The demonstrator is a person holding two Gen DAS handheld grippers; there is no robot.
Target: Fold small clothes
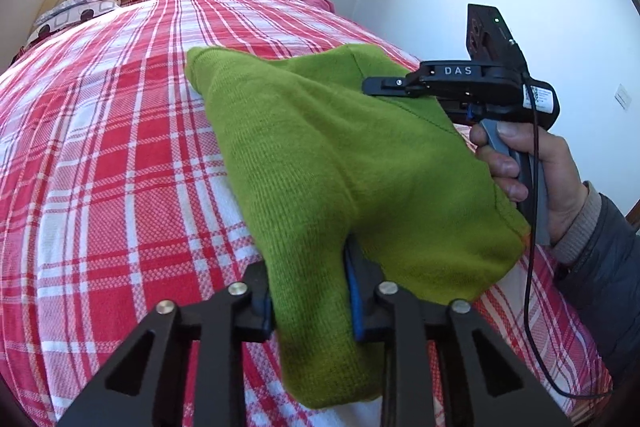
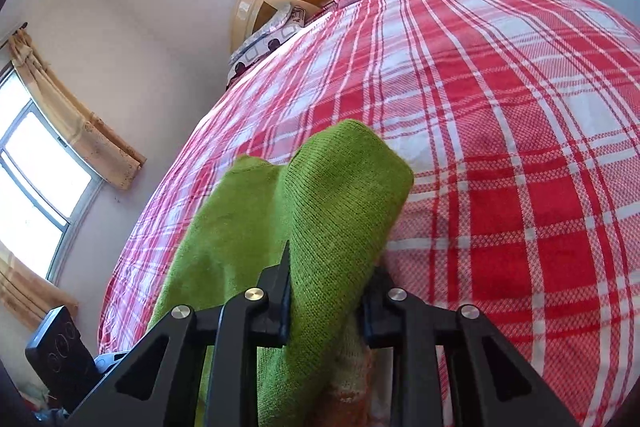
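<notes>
A: On the red checked bed (image 1: 120,147), the green knitted garment (image 1: 320,155) is held up at its near end, while its far end is still laid on the cover. A bunched fold of it is pinched by the left gripper (image 1: 310,291), with the blue pads pressed into the knit on both sides.

B: And by the right gripper (image 2: 326,291) another thick fold is clamped (the jaws cannot be brought fully together, since so much cloth is packed between them).

A: What could be spoiled from here?

B: The knit could be stretched or skewed if the two grips are pulled apart unevenly. A layer could also be let slip, because only bunched cloth is caught, not a clean edge.

A: And the fold itself?

B: It could be laid crooked if the far end is dragged along the cover, and the cover could be rucked up with it.
</notes>
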